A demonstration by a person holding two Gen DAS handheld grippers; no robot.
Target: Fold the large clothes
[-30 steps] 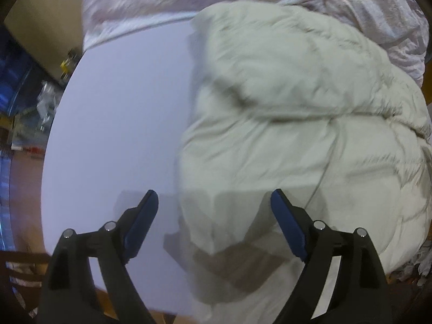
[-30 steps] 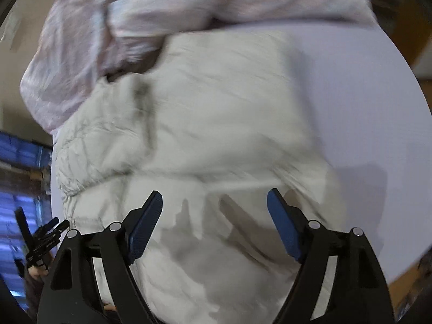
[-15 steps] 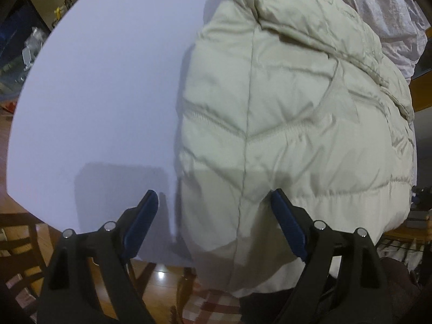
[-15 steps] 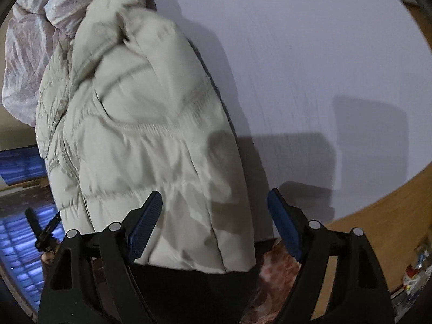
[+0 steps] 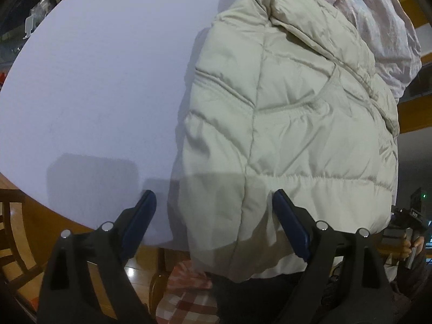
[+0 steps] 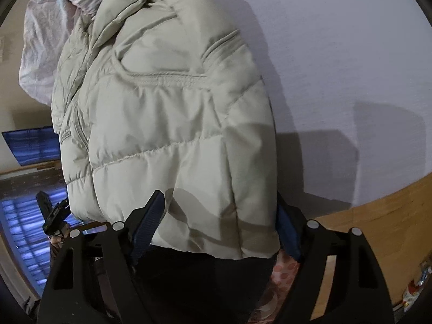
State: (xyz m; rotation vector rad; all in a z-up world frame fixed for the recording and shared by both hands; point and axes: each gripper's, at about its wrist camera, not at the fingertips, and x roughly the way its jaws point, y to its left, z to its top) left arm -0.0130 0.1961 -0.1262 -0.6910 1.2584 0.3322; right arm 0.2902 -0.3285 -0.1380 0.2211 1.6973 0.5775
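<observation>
Both views are dim and evenly lit from above, slightly grainy. Boxy shadows fall on the white table (image 5: 94,81) at 7 o'clock in the left view, at 4 o'clock in the right. The puffer jacket (image 6: 167,124) looks mildly soft. Fisheye bending darkens every edge; no glare.

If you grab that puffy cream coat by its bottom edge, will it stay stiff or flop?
The puffy cream coat would probably flop: its hem already droops over the white table. Its quilted padding suggests it is light but bulky. The smooth shell might slip from pads.
</observation>
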